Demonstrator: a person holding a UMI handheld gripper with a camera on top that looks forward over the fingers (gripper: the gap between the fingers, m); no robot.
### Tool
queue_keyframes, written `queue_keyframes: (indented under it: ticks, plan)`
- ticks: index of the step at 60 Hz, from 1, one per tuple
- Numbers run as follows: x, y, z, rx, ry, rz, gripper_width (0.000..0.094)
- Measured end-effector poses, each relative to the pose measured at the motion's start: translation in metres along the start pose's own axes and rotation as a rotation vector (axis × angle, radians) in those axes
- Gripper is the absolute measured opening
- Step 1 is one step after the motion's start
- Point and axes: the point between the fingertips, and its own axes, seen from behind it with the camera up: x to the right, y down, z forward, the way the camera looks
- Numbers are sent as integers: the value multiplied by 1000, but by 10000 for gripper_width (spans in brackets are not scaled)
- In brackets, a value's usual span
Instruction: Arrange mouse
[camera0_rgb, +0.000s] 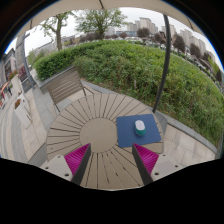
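Observation:
A small white mouse (140, 127) lies on a blue mouse mat (137, 131), on the right part of a round slatted wooden table (95, 130). My gripper (111, 160) hovers over the near side of the table, fingers spread wide apart with nothing between them. The left finger (78, 158) and right finger (146, 158) show their magenta pads. The mouse and mat lie just ahead of the right finger, apart from it.
A wooden bench (63, 88) stands beyond the table at the left. A low wall (195, 135) and a hedge (150, 70) run behind and to the right. A thin pole (163, 75) rises at the right. Pale paving (25, 125) lies at the left.

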Motion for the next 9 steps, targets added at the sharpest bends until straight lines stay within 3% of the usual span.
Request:
queue_keyframes:
  ticks: [9]
  plan:
    - [-2,10,-3,-8,19,-28,853]
